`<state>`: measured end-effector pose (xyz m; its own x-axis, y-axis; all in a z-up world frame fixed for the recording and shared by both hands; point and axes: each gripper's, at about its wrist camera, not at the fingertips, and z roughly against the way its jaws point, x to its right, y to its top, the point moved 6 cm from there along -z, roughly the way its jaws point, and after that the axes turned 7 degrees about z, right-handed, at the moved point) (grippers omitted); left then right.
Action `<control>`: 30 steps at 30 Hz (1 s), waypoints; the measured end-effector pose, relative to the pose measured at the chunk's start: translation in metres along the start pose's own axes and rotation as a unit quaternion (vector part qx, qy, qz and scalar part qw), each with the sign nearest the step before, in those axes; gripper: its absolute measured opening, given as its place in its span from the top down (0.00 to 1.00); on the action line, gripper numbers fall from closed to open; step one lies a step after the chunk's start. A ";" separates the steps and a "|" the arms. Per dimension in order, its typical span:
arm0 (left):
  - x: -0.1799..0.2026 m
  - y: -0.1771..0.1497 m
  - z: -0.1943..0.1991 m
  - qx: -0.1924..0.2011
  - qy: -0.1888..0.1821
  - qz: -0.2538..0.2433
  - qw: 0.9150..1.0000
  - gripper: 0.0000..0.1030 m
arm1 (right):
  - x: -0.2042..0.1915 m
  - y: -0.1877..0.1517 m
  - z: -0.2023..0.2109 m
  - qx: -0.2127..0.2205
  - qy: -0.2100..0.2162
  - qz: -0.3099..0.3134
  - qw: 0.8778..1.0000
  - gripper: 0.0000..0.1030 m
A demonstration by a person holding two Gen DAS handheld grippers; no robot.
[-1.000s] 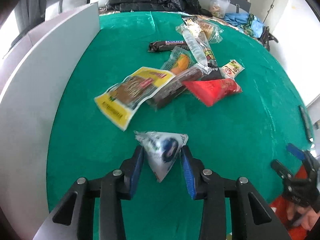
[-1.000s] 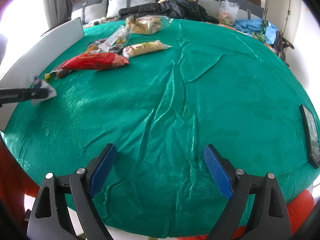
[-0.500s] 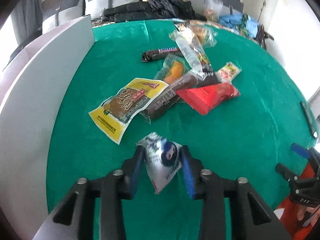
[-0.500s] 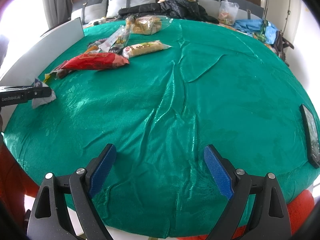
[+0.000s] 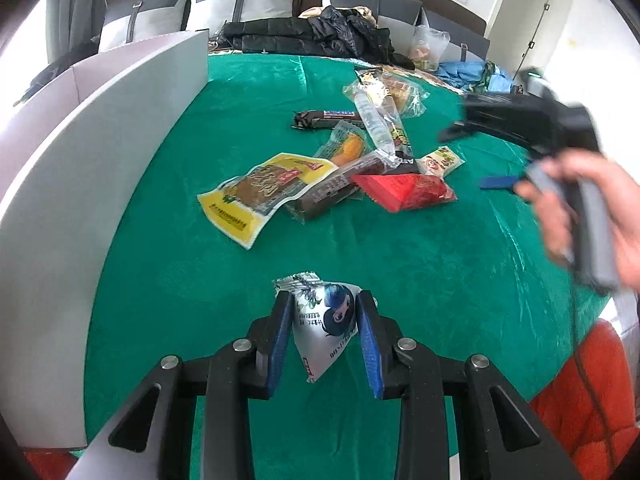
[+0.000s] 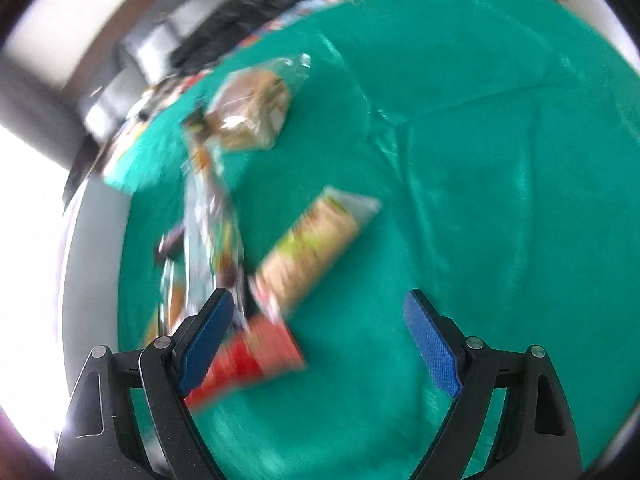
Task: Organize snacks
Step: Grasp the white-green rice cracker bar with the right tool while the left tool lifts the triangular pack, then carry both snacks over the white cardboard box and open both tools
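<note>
Here, left gripper [image 5: 325,336] fingers pinch the silver packet [image 5: 326,322]; right gripper [image 6: 318,344] wide, its view blurred.

Little of the print in front of you can be read. The silver pouch [image 5: 324,320] carries a cartoon face and lines of small characters too fine to make out. On the dark chocolate bar [image 5: 326,118] there is a white band with lettering, too small to read with certainty. The yellow packet [image 5: 264,192] has a red label with characters that stay illegible. The black wrapper [image 5: 404,158] shows only the letters "AS" at its end. In the right wrist view, blur wipes out every label.
</note>
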<state>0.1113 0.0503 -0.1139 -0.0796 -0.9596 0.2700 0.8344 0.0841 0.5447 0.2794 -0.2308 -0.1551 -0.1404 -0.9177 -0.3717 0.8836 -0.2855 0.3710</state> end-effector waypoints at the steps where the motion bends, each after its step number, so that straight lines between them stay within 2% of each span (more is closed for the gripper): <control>1: -0.003 -0.001 0.001 0.000 0.001 0.002 1.000 0.69 | -0.004 0.005 -0.012 -0.006 -0.013 -0.014 1.000 0.16; 3: -0.010 -0.002 0.001 -0.001 0.004 0.007 1.000 0.69 | -0.017 0.009 -0.031 -0.017 -0.042 -0.015 0.999 0.20; 6: -0.019 -0.002 -0.001 -0.002 0.008 0.019 1.000 0.69 | -0.039 0.013 -0.040 -0.016 -0.092 0.052 0.994 0.34; 7: -0.021 -0.001 -0.002 -0.002 0.008 0.024 1.000 0.69 | -0.045 0.013 -0.041 -0.017 -0.113 0.080 0.990 0.48; 8: -0.023 0.000 -0.004 -0.002 0.008 0.028 1.000 0.69 | -0.049 0.012 -0.043 -0.018 -0.139 0.112 0.984 0.55; 9: -0.024 0.001 -0.004 -0.001 0.006 0.031 0.999 0.69 | -0.051 0.010 -0.044 -0.020 -0.147 0.136 0.980 0.56; 11: -0.024 0.002 -0.004 0.001 0.002 0.032 0.999 0.69 | -0.053 0.004 -0.040 -0.021 -0.139 0.181 0.973 0.65; 13: -0.023 0.003 -0.003 0.003 -0.002 0.034 0.999 0.69 | -0.047 -0.001 -0.035 -0.025 -0.138 0.204 0.969 0.68; 16: -0.023 0.005 -0.002 0.005 -0.005 0.038 0.999 0.69 | -0.030 -0.008 -0.024 -0.033 -0.114 0.222 0.968 0.68; 18: -0.024 0.005 -0.001 0.008 -0.008 0.042 0.999 0.69 | -0.015 -0.007 -0.016 -0.044 -0.081 0.210 0.973 0.68; 20: -0.024 0.007 0.002 0.013 -0.012 0.047 0.999 0.70 | 0.005 -0.006 -0.008 -0.056 -0.052 0.181 0.981 0.68; 22: -0.025 0.010 0.005 0.018 -0.018 0.053 0.998 0.70 | 0.020 -0.003 -0.002 -0.071 -0.006 0.134 0.988 0.68; 24: -0.026 0.012 0.009 0.020 -0.026 0.063 0.997 0.70 | 0.029 -0.001 0.003 -0.077 0.018 0.093 0.993 0.68; 27: -0.028 0.017 0.019 0.024 -0.048 0.087 0.995 0.70 | 0.026 -0.008 0.015 -0.071 0.048 0.067 0.994 0.68; 30: -0.029 0.030 0.041 0.043 -0.073 0.108 0.991 0.70 | 0.003 -0.011 0.035 -0.051 0.072 0.085 0.993 0.68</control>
<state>0.1166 0.0916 -0.0729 0.0119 -0.8686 0.4954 0.7919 0.3107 0.5257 0.2535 -0.2401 -0.1309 0.0727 -0.8993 -0.4313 0.9305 -0.0945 0.3539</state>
